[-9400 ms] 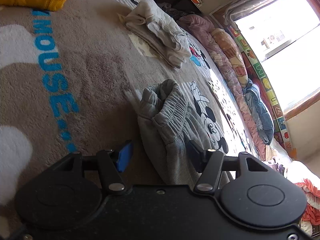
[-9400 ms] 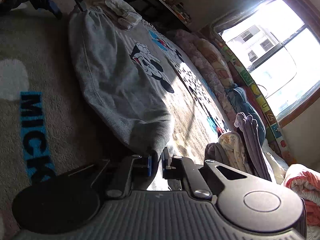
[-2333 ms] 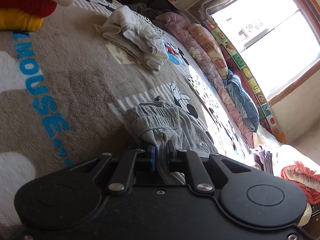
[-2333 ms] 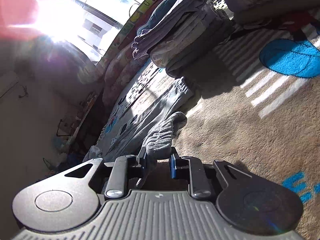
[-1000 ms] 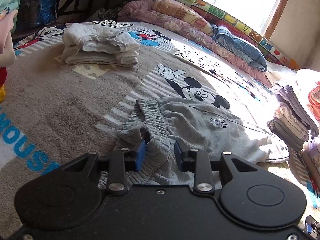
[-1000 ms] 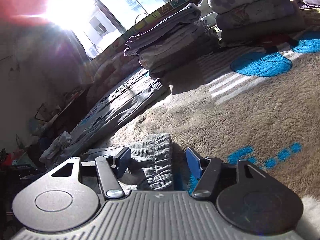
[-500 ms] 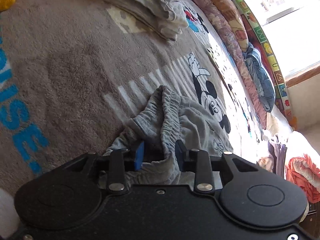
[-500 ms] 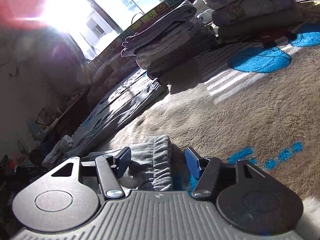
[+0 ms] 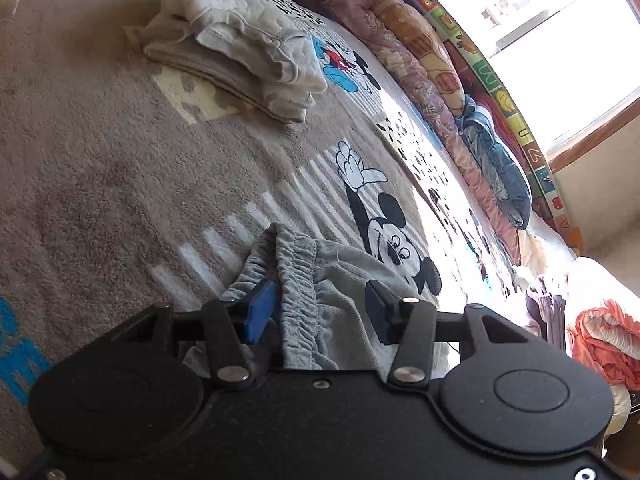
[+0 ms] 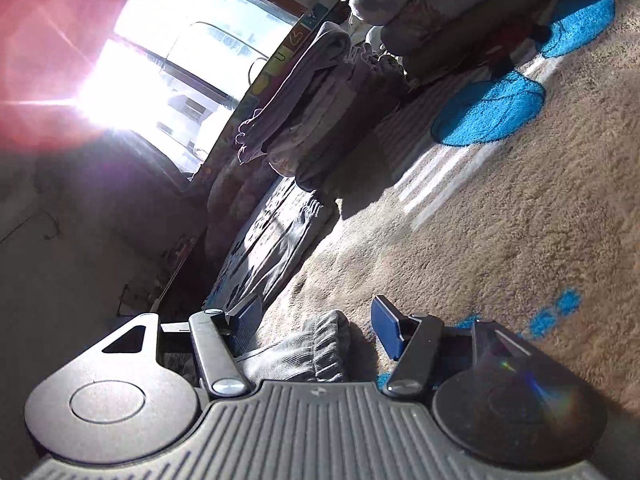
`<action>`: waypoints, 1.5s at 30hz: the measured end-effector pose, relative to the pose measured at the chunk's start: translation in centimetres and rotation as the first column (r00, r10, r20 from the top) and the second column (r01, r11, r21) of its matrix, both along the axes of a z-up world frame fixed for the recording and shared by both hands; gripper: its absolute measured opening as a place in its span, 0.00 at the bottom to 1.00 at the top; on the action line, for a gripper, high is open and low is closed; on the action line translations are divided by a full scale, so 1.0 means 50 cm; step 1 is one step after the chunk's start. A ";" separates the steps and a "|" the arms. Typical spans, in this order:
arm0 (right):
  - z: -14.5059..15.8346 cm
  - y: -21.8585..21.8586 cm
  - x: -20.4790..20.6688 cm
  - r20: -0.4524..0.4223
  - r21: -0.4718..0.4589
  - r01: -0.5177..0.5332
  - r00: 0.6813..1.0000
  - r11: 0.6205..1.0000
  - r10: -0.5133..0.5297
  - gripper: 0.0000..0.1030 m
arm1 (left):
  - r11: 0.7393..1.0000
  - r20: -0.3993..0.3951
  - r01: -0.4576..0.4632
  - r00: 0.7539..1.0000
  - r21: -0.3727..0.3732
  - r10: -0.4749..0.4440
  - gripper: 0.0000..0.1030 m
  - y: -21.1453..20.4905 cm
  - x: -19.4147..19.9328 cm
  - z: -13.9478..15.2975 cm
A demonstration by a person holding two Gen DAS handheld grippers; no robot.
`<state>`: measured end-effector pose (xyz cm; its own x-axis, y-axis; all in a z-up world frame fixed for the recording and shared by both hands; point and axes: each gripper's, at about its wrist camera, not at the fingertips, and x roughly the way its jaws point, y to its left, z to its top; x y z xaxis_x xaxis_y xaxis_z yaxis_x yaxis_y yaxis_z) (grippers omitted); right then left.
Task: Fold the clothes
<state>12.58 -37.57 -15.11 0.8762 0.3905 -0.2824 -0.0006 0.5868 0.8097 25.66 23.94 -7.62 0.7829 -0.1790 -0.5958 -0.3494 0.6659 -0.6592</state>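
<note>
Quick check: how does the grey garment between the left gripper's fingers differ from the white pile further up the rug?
The grey garment lies loose and rumpled, its gathered waistband bunched; the white pile is folded and stacked flat. The grey garment sits between the open fingers of the left gripper; the white pile lies well clear of it. The grey is darker, the pile off-white. Both rest on the cartoon-print rug.

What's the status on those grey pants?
Left gripper open over the waistband. Right gripper open, a cuff between its fingers. Grey pants flat on the blanket, not gripped. Nothing in the way.
</note>
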 end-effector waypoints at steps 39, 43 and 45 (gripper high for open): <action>0.103 0.097 0.482 -0.095 -0.455 -0.212 0.977 0.865 0.190 0.63 | 0.970 0.044 0.196 0.978 0.141 -0.204 0.20 0.017 0.119 -0.022; 0.090 0.095 0.531 -0.123 -0.374 -0.234 0.972 0.898 0.202 0.54 | 0.966 0.039 0.195 0.978 0.168 -0.204 0.08 0.012 0.125 -0.024; 0.074 0.107 0.551 -0.180 -0.396 -0.258 0.963 0.881 0.201 0.16 | 0.962 0.042 0.193 0.978 0.191 -0.205 0.04 0.010 0.130 -0.025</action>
